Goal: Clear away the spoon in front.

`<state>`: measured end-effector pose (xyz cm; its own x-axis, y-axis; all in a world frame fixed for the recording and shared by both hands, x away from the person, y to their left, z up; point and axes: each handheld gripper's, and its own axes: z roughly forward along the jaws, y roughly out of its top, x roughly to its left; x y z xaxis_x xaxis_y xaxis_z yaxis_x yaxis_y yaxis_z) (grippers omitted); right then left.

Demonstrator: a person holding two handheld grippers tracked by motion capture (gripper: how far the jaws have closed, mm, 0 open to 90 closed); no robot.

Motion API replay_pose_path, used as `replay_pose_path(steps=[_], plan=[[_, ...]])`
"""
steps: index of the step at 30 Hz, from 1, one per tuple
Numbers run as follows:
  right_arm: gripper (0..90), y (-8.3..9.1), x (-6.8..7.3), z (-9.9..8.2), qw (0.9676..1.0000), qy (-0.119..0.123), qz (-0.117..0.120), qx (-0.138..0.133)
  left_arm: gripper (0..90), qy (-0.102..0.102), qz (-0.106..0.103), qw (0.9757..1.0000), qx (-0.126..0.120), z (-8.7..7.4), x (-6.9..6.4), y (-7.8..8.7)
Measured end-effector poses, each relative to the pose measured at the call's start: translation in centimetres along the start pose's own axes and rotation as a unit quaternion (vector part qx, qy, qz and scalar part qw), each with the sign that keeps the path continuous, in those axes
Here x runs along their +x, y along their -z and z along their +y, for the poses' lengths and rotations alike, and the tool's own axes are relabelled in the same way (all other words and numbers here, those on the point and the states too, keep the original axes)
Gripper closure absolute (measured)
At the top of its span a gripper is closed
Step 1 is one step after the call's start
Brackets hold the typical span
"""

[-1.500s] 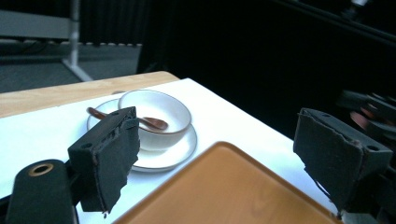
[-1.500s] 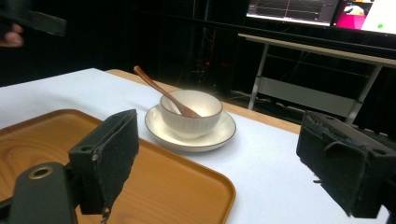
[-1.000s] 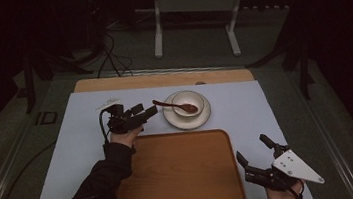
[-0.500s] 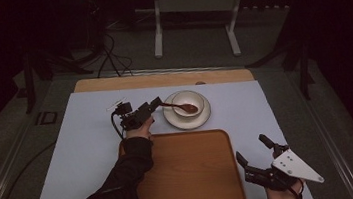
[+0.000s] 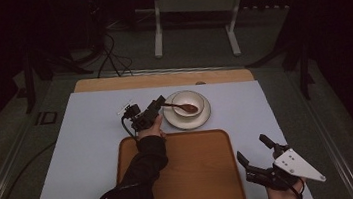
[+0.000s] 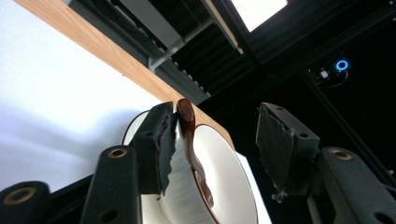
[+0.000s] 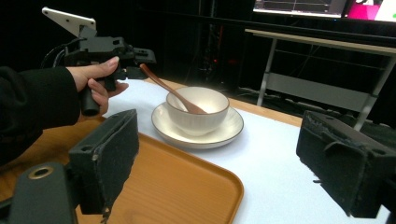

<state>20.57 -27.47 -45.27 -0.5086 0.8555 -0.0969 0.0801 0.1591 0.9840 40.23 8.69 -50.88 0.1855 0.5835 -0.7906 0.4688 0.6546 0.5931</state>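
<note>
A white bowl [image 5: 188, 100] stands on a white saucer [image 5: 187, 120] behind the tray. A brown wooden spoon [image 5: 186, 107] lies in the bowl, its handle sticking out to the left. My left gripper [image 5: 161, 104] is at that handle's end and is open. In the left gripper view the spoon [image 6: 188, 135] rests its tip against the left pad [image 6: 164, 135], and the other jaw stands well clear. My right gripper [image 5: 251, 147] hovers open at the tray's front right corner, holding nothing. In its view the bowl [image 7: 197, 109] and the left gripper [image 7: 139, 59] lie ahead.
A wooden tray [image 5: 187, 171] lies bare in the middle front of the pale blue table cover [image 5: 83, 140]. A wooden table edge [image 5: 162, 78] runs along the back. Beyond it stand a metal frame [image 5: 194, 7] and cables on a dark floor.
My left gripper has moved right toward the bowl and now has the spoon handle's end between its open jaws. The right gripper has stayed where it was.
</note>
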Motion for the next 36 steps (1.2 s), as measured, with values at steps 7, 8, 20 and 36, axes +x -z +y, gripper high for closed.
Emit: replay_pose_path(steps=[7,8,20,36], plan=[[12.9,-0.1,0.0,-0.1,1.0,-0.002,0.006,0.005,56.8,0.029,0.017,0.9994,-0.012,-0.6,0.3,-1.0],[12.9,-0.1,0.0,-0.1,1.0,-0.002,0.006,0.005,59.0,0.029,0.017,0.9994,-0.012,-0.6,0.3,-1.0],[12.9,-0.1,-0.2,-0.1,1.0,-0.004,0.008,0.004,80.5,0.044,0.029,0.9983,-0.025,-0.7,0.1,-1.6],[12.9,0.0,-0.1,0.0,1.0,-0.002,0.002,0.001,83.8,-0.021,0.0,0.9991,-0.038,1.5,-1.3,-0.6]])
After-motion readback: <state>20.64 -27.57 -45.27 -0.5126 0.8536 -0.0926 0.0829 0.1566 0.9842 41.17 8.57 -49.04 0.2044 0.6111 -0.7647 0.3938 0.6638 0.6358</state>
